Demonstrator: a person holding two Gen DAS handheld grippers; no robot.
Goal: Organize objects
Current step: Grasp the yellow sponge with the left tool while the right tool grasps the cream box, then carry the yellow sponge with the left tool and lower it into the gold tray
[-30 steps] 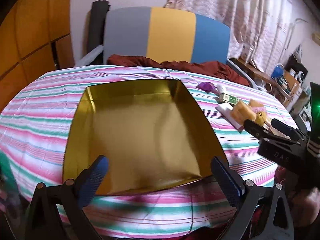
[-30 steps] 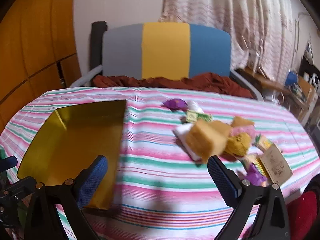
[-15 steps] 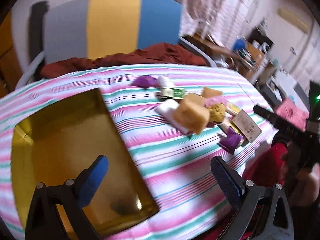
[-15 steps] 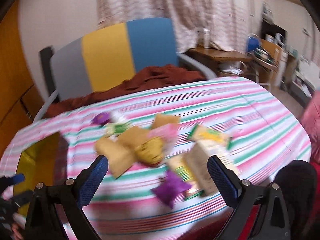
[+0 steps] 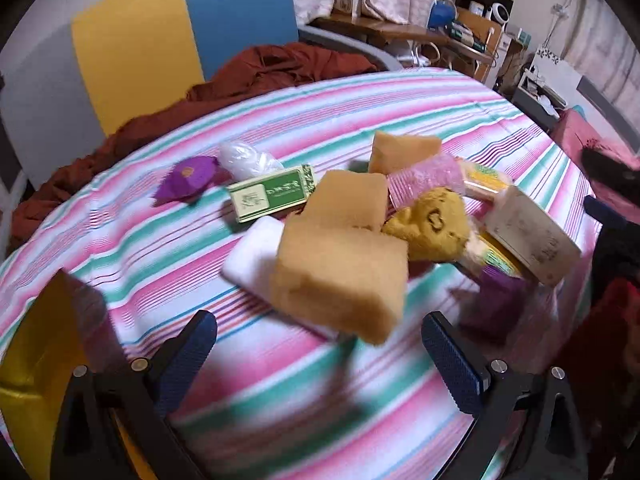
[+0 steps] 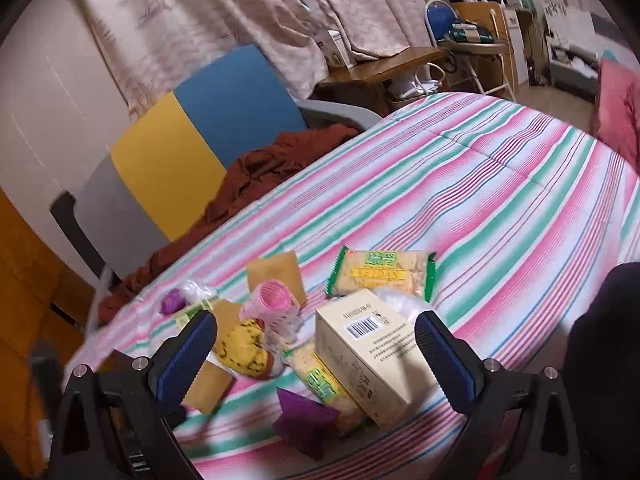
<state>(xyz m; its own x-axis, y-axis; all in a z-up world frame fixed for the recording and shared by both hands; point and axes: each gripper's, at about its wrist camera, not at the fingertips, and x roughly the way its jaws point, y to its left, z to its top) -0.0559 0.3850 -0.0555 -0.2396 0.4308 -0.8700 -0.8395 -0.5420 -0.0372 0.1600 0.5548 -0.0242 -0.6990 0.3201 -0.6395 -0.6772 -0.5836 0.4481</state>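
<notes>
Leftmost, gold tray point(image 5: 36, 364) corner at striped surface point(image 5: 280, 392) edge. Left gripper point(image 5: 319, 350) fingers wide, empty, hovering before large tan sponge point(image 5: 340, 276), which lies on white bar point(image 5: 252, 256); green box point(image 5: 272, 198) behind. Right gripper point(image 6: 316, 354) fingers wide, empty, over cream box point(image 6: 368, 356), beside cracker packet point(image 6: 380, 274).

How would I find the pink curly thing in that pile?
Look at the striped tablecloth and find the heap of small things near its front edge. The pink hair roller sits mid-heap, just behind the yellow plush toy. It is the only pink, ribbed tube there.
</notes>
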